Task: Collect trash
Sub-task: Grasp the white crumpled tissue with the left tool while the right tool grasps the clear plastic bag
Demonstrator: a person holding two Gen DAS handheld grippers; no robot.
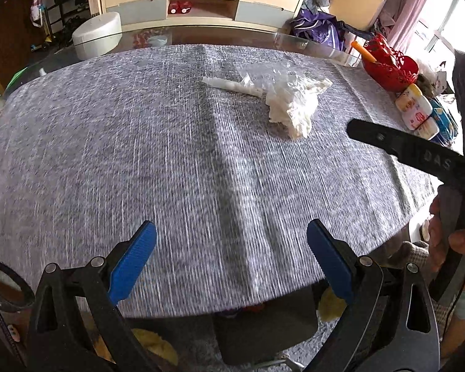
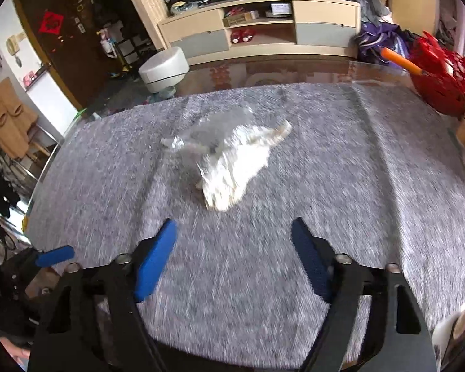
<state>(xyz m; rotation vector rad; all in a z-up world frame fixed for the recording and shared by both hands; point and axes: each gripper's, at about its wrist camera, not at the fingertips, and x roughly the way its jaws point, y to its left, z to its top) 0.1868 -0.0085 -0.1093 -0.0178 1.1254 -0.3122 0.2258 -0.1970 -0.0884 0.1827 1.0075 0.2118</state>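
Note:
On the grey cloth-covered table lies a crumpled white tissue, with a clear plastic wrapper and a thin white paper roll just behind it. My left gripper hovers open over the table's near edge, well short of the trash, with nothing between its blue pads. My right gripper is also open and empty, and the tissue and wrapper lie a short way ahead of it. Its black body shows at the right of the left wrist view, held by a hand.
A red openwork basket and some bottles stand at the table's right edge. Beyond the table are a white round stool and a low cabinet. A dark box-like thing sits below the near edge.

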